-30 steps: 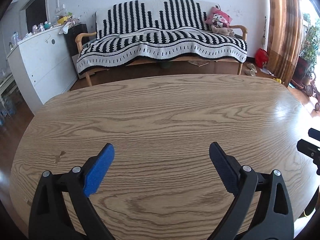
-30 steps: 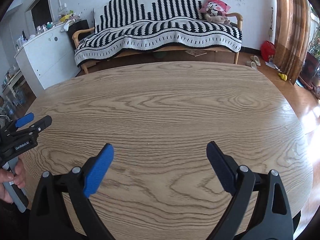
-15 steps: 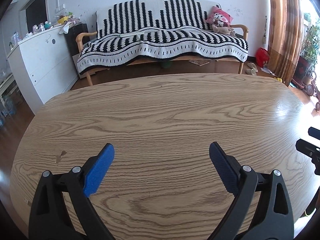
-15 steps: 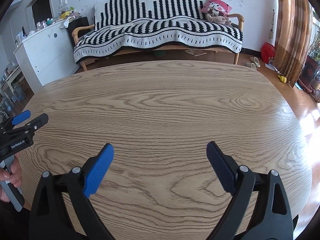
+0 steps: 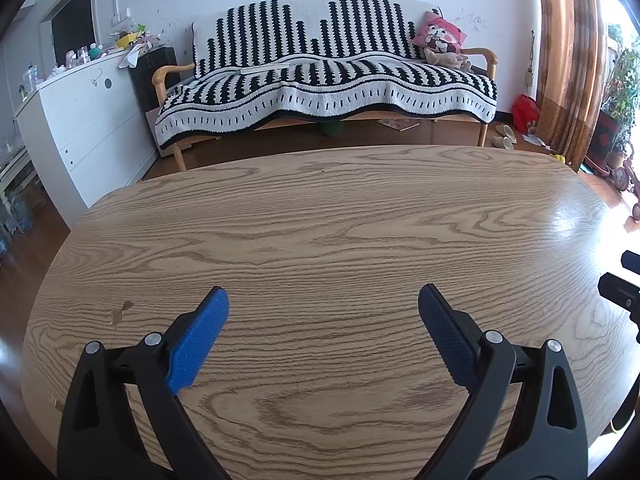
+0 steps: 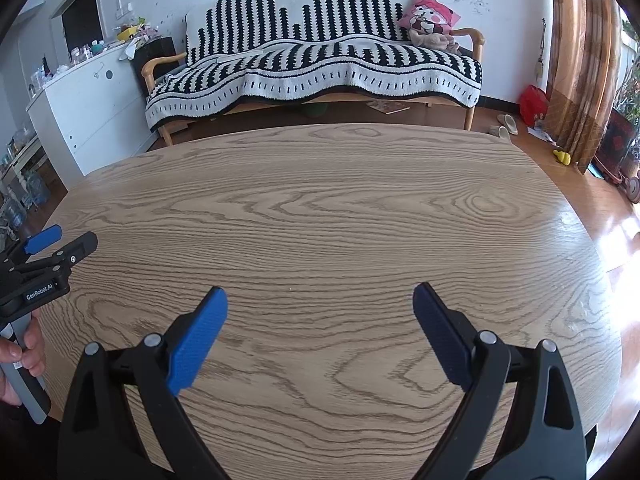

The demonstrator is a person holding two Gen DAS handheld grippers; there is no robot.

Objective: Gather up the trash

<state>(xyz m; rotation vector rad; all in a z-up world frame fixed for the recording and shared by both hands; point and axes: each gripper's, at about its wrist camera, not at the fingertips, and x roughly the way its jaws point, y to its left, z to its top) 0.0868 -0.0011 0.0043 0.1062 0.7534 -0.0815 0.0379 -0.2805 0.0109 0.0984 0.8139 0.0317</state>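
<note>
No trash shows on the oval wooden table (image 5: pixel 320 240) in either wrist view. My left gripper (image 5: pixel 323 298) hovers over the near part of the table, open, with nothing between its blue pads. My right gripper (image 6: pixel 320 294) hangs open over the same table (image 6: pixel 340 220), also holding nothing. In the right wrist view the left gripper (image 6: pixel 60 240) appears at the left edge, held by a hand (image 6: pixel 24 352). The tip of the right gripper (image 5: pixel 620 292) shows at the right edge of the left wrist view.
Beyond the table stands a wooden sofa (image 5: pixel 332 92) under a black-and-white striped blanket, with a pink cushion (image 5: pixel 438 34). A white cabinet (image 5: pixel 84 120) with clutter on top stands at the left. A brown curtain (image 5: pixel 568 60), a red bag (image 5: pixel 526 110) and slippers (image 5: pixel 504 136) are at the right.
Both views have shifted slightly, with the sofa a little lower in the left wrist view. Both grippers stay open as before.
</note>
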